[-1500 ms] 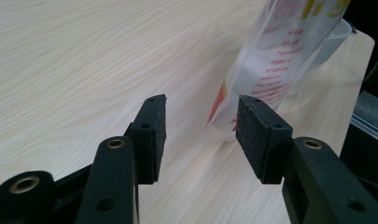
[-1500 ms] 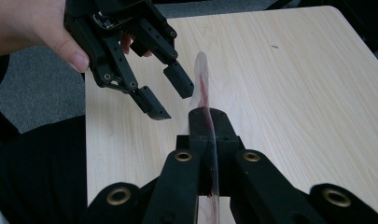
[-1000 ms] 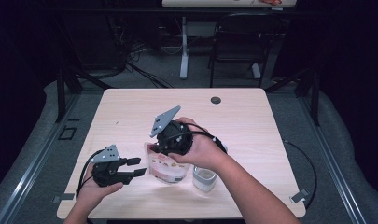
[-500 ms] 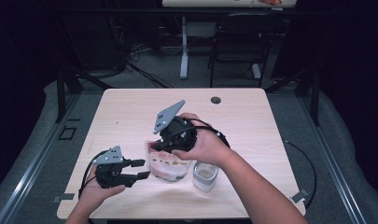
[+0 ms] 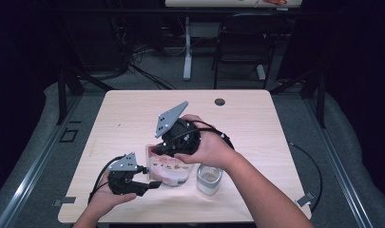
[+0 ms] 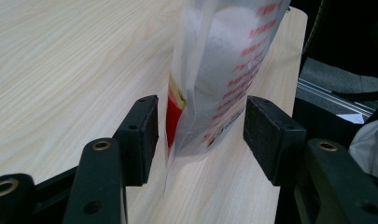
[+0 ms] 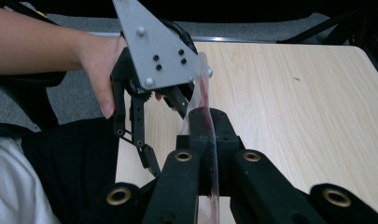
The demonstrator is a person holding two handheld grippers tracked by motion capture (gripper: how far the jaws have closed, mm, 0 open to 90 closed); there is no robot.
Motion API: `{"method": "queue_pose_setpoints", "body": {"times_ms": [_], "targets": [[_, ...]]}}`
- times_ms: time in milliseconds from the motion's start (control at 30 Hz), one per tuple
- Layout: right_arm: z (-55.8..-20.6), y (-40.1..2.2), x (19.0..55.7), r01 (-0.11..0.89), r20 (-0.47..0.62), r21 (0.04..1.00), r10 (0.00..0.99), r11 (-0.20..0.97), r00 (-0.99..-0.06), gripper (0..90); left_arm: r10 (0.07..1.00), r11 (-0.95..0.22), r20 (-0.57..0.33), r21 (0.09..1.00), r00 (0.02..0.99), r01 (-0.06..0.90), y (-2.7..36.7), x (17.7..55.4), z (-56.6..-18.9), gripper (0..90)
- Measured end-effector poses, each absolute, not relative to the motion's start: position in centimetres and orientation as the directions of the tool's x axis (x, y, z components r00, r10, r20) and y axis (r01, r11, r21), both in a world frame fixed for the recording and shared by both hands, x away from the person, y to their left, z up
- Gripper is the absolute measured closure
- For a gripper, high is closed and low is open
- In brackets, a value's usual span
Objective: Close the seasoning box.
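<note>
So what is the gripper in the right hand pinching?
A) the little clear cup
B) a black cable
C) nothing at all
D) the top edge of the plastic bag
D: in the right gripper view the right gripper has its jaws shut flat on the thin top edge of the plastic bag, while the little clear cup stands apart on the table, untouched.

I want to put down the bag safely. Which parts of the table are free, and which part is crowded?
The table is bare behind the bag, up to the small black disc, and along both side edges. It is crowded at the near edge, around the bag, the jar, the left gripper and the right gripper.
</note>
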State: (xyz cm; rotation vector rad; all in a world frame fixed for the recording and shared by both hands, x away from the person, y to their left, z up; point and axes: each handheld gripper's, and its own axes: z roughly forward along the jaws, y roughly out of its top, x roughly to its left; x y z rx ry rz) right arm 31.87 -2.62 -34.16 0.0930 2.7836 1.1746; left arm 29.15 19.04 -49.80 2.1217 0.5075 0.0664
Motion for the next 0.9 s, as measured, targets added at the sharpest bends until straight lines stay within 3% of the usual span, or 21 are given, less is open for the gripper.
{"method": "queue_pose_setpoints", "body": {"times_ms": [900], "targets": [[-33.7,-2.2,31.3,-0.019,-0.097,0.727,0.075,0.686,-0.993,90.0,0.34,-0.495,-0.166,0.806,0.926,0.326,17.9,29.6,-51.0,44.2]]}}
